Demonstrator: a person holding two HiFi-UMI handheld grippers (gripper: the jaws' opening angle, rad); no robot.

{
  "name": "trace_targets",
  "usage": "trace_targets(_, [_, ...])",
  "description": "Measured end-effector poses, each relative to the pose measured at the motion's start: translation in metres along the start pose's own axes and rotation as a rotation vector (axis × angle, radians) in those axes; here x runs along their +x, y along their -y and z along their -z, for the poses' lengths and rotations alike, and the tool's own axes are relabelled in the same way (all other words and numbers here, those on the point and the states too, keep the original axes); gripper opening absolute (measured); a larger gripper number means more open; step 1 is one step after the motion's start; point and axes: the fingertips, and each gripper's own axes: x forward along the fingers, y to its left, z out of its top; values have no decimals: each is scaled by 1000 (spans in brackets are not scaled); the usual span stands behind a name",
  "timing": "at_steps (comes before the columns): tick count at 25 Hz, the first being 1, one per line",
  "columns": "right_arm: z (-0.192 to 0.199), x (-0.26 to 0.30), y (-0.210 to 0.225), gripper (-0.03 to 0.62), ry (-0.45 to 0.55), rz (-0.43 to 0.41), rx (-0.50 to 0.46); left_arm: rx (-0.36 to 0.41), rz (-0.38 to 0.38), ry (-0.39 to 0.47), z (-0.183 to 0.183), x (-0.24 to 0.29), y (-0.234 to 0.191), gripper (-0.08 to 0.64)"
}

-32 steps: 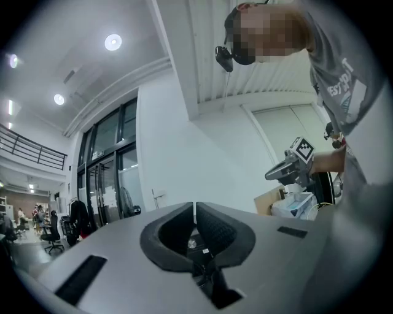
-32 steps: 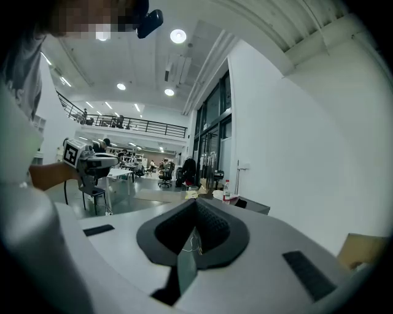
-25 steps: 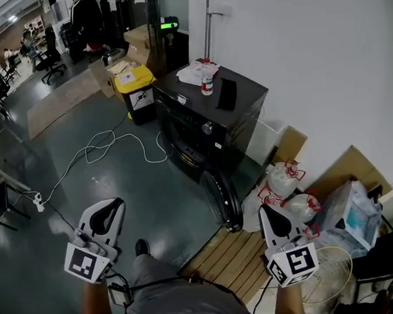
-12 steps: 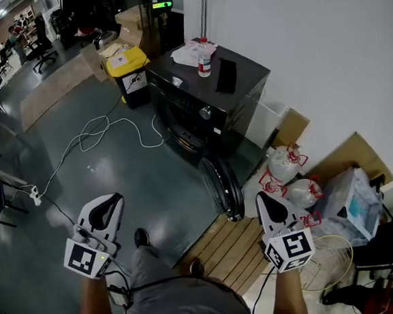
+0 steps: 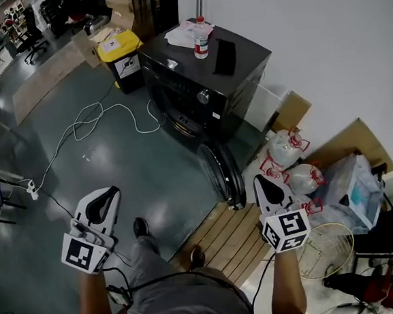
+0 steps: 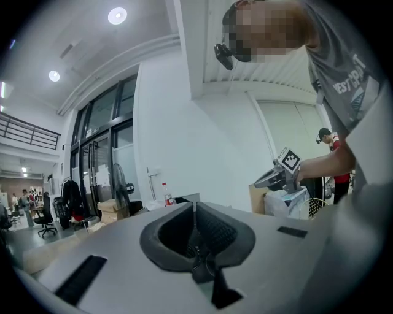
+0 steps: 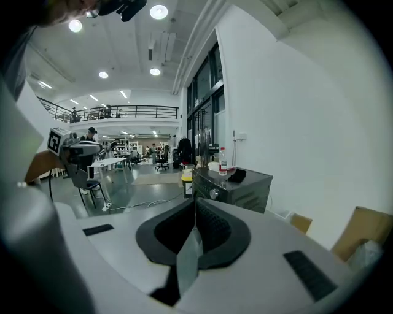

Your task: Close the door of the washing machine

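The black washing machine point(image 5: 201, 94) stands against the white wall, and the right gripper view shows it ahead point(image 7: 232, 187). Its round door point(image 5: 223, 174) hangs open, swung out edge-on toward me over the floor. My right gripper point(image 5: 263, 180) is shut and empty, just right of the door's lower edge and apart from it. My left gripper point(image 5: 108, 195) is also shut and empty, well left of the door above the grey floor. Both sets of jaws meet in the gripper views point(image 6: 194, 207) point(image 7: 195, 203). A water bottle point(image 5: 201, 39) and a black item point(image 5: 224, 56) rest on the machine's top.
A wooden pallet point(image 5: 228, 246) lies under me beside the door. Tied plastic bags point(image 5: 289, 155), cardboard point(image 5: 353, 147) and a wire fan guard point(image 5: 326, 251) crowd the right. A yellow-lidded bin point(image 5: 120, 53) stands left of the machine. A white cable point(image 5: 101, 120) loops over the floor.
I have stepped nearer the machine, so the open door sits closer to my right gripper. Both grippers have sunk a little and stay shut.
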Motion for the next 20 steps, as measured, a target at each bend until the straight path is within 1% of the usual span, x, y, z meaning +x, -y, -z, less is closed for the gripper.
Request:
trace_targets(12, [52,54,19,34,-116,22,1,-24,43,-40,35,22,-11,29])
trace_targets(20, [88,87,28,46,-180,27,28,-43,57,-68,60,32,-19,29])
